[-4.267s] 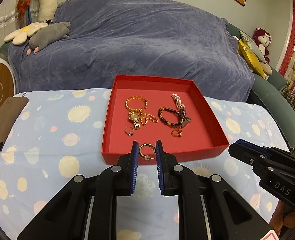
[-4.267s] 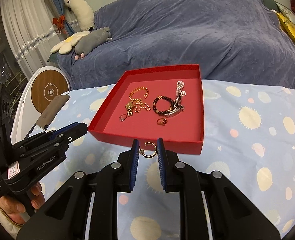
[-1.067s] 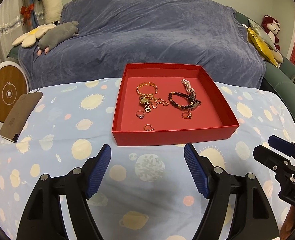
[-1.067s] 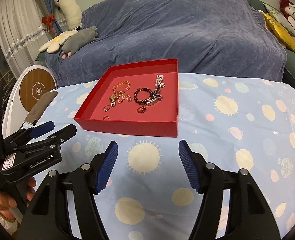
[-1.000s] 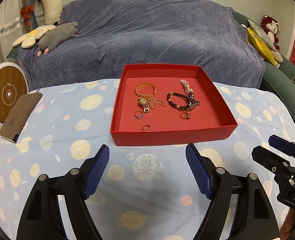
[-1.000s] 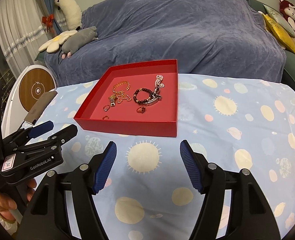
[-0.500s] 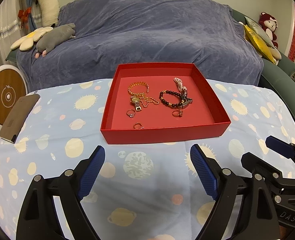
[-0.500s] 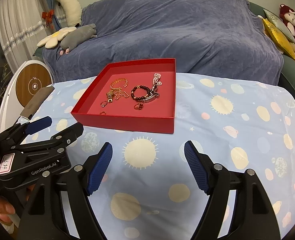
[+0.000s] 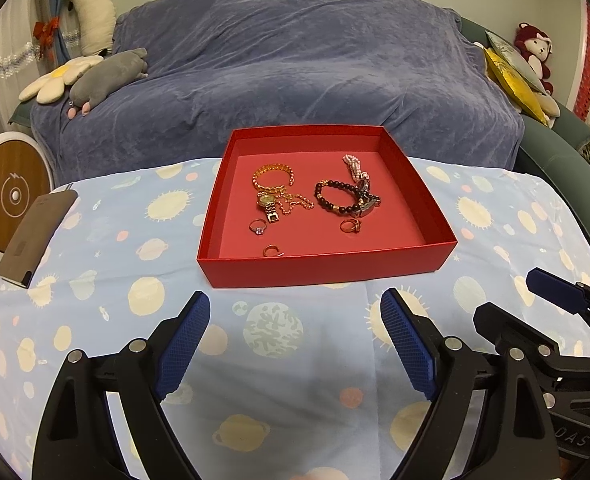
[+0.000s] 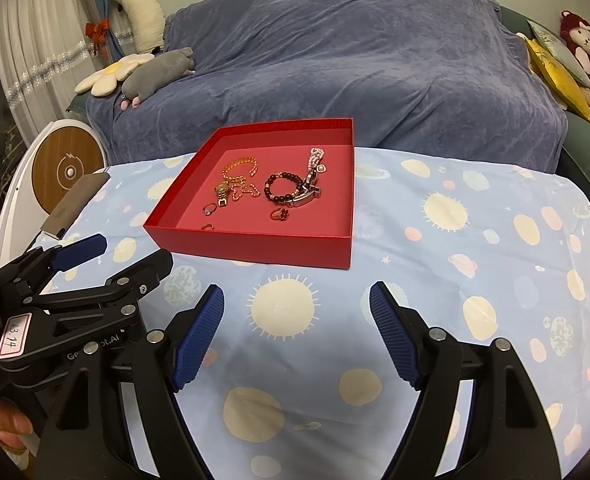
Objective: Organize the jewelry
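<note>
On the planet-print cloth [image 9: 107, 248] in the left wrist view, the red tray [image 9: 327, 268] sat ahead of the left gripper [image 9: 295, 344], whose jaws had just been opening and stood wide apart with nothing between them; inside the tray lay a gold watch [image 9: 269, 204], a dark bead bracelet [image 9: 335, 198], two rings and a small gold hoop [image 9: 273, 251] near the front wall, while the right gripper [image 9: 551, 304] showed at the right edge. In the right wrist view, the right gripper [image 10: 297, 332] also hovered over bare cloth, jaws spread and empty, having just widened, with the red tray [image 10: 255, 246] well beyond its tips and the left gripper [image 10: 95, 264] at the left
</note>
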The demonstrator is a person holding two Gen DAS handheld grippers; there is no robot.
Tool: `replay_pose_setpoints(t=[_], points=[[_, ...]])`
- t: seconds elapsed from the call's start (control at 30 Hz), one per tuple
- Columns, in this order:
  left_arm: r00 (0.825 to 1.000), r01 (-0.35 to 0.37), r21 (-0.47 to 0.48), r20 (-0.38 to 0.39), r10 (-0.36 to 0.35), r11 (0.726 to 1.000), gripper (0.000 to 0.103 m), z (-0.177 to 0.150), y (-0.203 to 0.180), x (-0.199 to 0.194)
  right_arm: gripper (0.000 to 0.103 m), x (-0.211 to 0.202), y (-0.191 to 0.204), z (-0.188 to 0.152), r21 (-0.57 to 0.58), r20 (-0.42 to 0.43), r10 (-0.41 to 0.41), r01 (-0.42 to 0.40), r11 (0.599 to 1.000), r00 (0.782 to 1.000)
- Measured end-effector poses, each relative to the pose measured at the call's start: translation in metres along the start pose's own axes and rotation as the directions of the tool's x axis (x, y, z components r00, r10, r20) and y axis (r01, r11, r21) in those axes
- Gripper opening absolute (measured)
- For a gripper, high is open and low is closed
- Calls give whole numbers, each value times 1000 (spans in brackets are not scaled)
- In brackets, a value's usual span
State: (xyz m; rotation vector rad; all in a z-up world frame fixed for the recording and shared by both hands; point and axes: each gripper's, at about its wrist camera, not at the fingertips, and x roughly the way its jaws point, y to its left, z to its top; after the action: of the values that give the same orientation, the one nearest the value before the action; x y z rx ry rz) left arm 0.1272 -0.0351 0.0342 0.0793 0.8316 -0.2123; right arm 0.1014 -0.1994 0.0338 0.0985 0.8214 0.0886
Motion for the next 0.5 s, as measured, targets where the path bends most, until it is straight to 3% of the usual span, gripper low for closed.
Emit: replay_pose_setpoints(t=[0.5], points=[[1000, -21, -1, 8, 21, 1000, 85, 0, 2, -3, 73, 1, 3, 0, 0, 0, 3, -3, 1000, 1000]])
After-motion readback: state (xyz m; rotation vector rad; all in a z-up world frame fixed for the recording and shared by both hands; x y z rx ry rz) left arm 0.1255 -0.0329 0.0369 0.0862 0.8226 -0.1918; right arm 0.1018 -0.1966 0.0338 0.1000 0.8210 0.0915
